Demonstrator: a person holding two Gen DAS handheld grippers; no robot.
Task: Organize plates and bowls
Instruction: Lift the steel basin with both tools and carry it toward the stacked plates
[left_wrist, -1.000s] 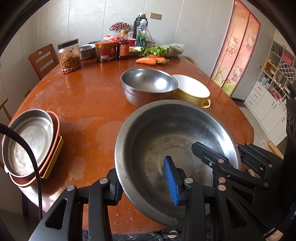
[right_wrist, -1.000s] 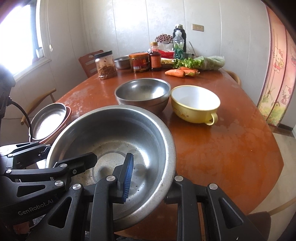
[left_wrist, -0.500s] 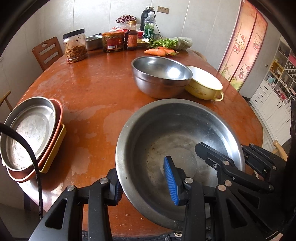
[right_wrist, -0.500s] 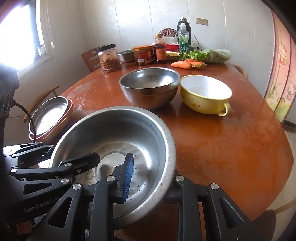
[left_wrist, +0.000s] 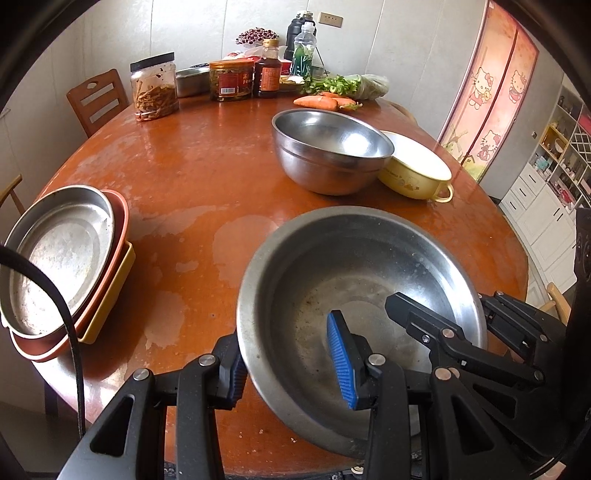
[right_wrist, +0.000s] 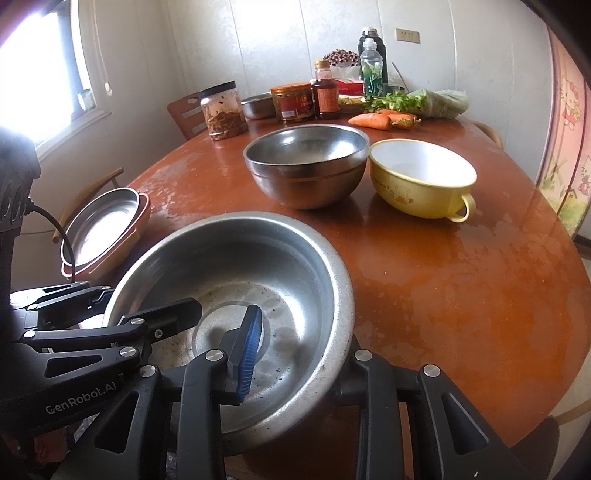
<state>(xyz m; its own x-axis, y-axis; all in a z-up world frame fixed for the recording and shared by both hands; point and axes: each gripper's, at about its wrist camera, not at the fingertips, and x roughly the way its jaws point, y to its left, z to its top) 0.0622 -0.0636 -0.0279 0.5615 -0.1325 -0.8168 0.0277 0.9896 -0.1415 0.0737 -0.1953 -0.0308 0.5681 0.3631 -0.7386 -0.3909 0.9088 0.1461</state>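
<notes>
Left wrist view. In the foreground, left gripper (left_wrist: 288, 365), jaws clamped on the near rim of a wide steel basin (left_wrist: 354, 273): one finger outside the wall, the blue pad (left_wrist: 341, 363) inside. Across the same basin, on its right rim, right gripper (left_wrist: 439, 301), one finger inside and one outside. Basin at the near edge of the round reddish table (left_wrist: 192, 170); cannot tell whether resting on it or lifted. Beyond the basin, a deep steel bowl (left_wrist: 332, 147), and just beside it on the right a yellow bowl with a handle (left_wrist: 413, 173). At the table's left edge, well apart from the basin, a stack of plates (left_wrist: 59, 254): steel on top, reddish below, yellow at the bottom. At the far side, jars, bottles, greens and carrots (left_wrist: 317, 101).

Right wrist view. Right gripper (right_wrist: 299, 350) astride the basin's (right_wrist: 240, 258) near right rim, blue pad inside, other finger outside. Jaws just been opening, rim between them; cannot tell whether the pads press on the wall. To the left, left gripper (right_wrist: 151, 299) on the opposite rim, again one finger in and one out. Farther off, deep steel bowl (right_wrist: 306, 162) and yellow bowl (right_wrist: 421, 177) side by side, seemingly touching. Plate stack (right_wrist: 103, 229) at the table's (right_wrist: 443, 277) left edge, near the window.
</notes>
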